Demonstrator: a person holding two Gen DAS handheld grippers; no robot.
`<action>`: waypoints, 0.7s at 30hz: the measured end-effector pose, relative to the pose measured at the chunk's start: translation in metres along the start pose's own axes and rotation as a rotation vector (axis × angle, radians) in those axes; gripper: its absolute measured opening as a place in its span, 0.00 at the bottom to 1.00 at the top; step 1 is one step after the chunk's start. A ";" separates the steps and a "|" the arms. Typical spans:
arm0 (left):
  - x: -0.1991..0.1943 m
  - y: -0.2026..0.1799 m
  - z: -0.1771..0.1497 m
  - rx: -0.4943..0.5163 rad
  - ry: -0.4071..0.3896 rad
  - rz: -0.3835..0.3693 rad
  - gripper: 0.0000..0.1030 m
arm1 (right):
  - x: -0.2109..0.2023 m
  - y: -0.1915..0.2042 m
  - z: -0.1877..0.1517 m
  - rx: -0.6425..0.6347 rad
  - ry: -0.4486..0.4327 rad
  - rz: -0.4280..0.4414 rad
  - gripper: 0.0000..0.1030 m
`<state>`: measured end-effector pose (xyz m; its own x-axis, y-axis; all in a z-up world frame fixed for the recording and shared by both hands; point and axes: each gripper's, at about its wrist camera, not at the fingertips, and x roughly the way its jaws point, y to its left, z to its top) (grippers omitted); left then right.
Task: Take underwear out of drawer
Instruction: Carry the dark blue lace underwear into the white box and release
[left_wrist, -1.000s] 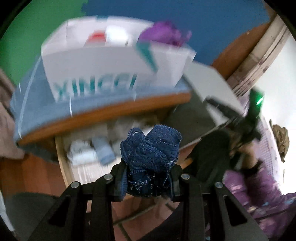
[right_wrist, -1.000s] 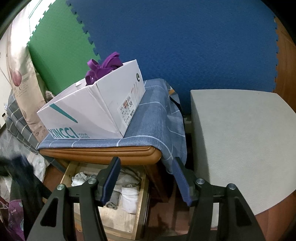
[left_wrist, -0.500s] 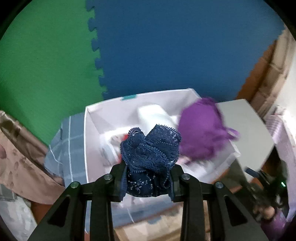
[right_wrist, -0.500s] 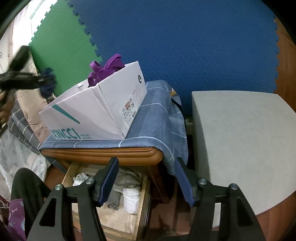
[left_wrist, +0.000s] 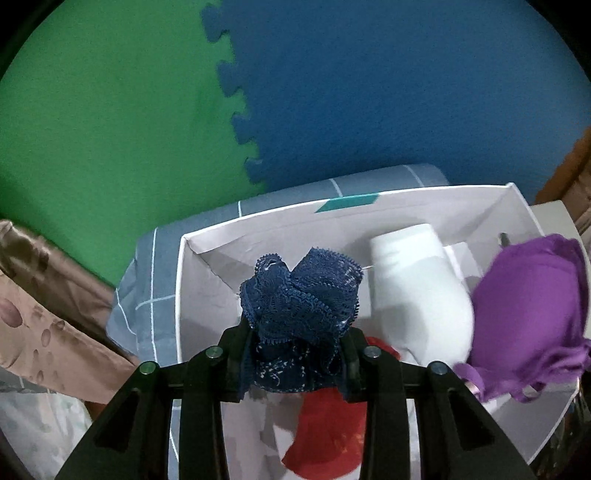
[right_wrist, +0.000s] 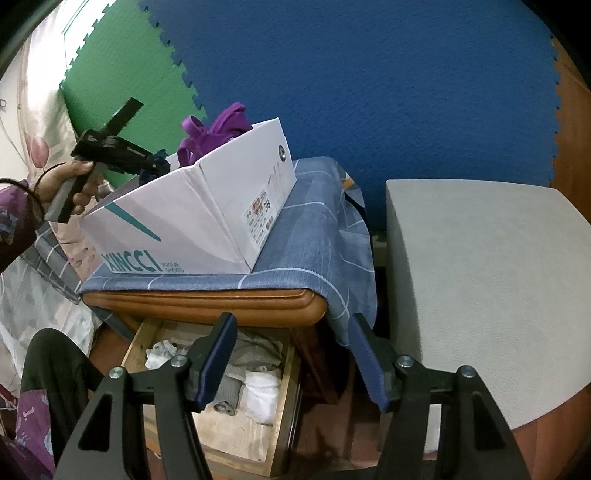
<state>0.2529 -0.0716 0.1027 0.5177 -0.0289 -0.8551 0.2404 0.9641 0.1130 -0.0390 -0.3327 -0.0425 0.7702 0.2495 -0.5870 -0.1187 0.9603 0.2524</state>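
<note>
Carried up from over the open drawer a second ago, the navy lace underwear now hangs over the near end of the white shoebox, pinched fast in the left gripper. To drop it well, lower into the bare corner, clear of the red, white and purple garments, then release. The right gripper waits with fingers apart, holding nothing, before the drawer.

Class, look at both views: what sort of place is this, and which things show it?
Probably a bedroom at home: an open wooden drawer of folded clothes under a cloth-draped stand, bedding beside it, and foam puzzle mats lining the wall.
</note>
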 end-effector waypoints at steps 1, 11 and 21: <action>0.002 0.000 0.001 -0.005 0.006 0.001 0.31 | 0.000 0.000 0.000 -0.001 0.001 0.001 0.62; 0.017 0.005 0.008 -0.023 0.015 0.034 0.43 | 0.002 0.003 -0.001 -0.013 0.010 0.000 0.62; -0.031 0.002 -0.003 -0.047 -0.145 0.036 0.65 | 0.002 0.005 -0.003 -0.034 0.013 0.008 0.62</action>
<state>0.2351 -0.0678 0.1275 0.6391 -0.0283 -0.7686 0.1828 0.9763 0.1160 -0.0396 -0.3268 -0.0448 0.7611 0.2585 -0.5948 -0.1462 0.9619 0.2309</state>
